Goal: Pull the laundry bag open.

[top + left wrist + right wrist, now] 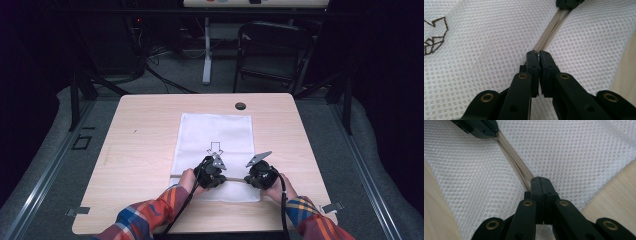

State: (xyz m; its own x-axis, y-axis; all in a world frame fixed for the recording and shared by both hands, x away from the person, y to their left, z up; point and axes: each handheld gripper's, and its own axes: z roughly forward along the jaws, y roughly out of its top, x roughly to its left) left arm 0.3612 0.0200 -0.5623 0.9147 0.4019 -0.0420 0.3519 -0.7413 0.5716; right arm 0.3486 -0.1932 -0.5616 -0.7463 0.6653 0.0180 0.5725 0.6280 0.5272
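A white mesh bag [215,135] lies flat in the middle of the wooden table [140,150], with a beige zipper [235,179] running across its near end. My left gripper [212,172] is shut on the zipper [551,30], its jaws pinching the strip at its left part [539,53]. My right gripper [260,175] is shut on the same zipper [516,165] farther right [540,180]. Each gripper view shows the other gripper at the far end of the strip: the right gripper [567,3] and the left gripper [479,127]. An outlined arrow [215,148] is printed on the bag.
A round black grommet [240,106] sits near the table's far edge. Beyond the table stand a black folding chair [270,50] and a white desk leg [207,55]. Bare wood lies left and right of the bag. Plaid sleeves come in from the bottom.
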